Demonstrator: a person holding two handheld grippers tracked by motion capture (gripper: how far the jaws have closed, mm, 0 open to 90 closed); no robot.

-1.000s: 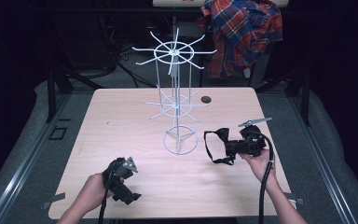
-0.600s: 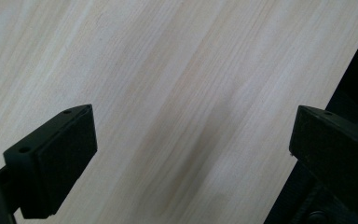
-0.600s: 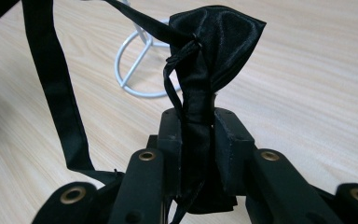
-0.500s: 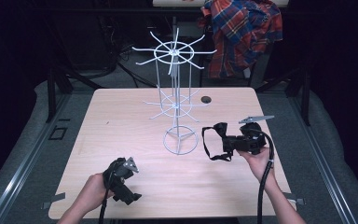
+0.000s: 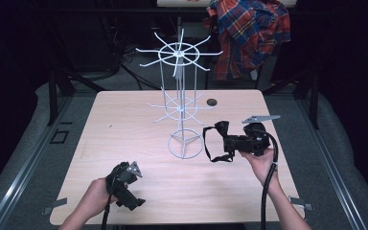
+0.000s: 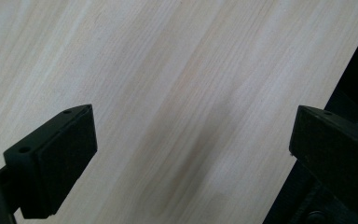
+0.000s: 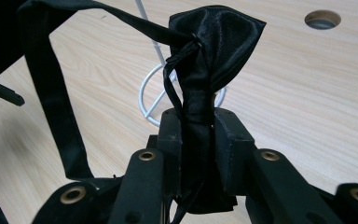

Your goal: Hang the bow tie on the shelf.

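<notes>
Black satin bow tie [image 7: 209,51] w/ its strap hanging is pinched in the right gripper [image 5: 230,143] beside the white wire rack [image 5: 179,103], prob. for hanging, while the left gripper [image 5: 133,199], jaws apart, rests idle near the table edge.

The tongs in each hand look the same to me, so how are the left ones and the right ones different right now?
The left tongs are open with nothing between their jaws; the right tongs are shut on a black bow tie. The left tongs sit near the front edge of the wooden table; the right tongs are farther in, beside the base ring of the white wire rack. Both are black, each held in one hand.
</notes>
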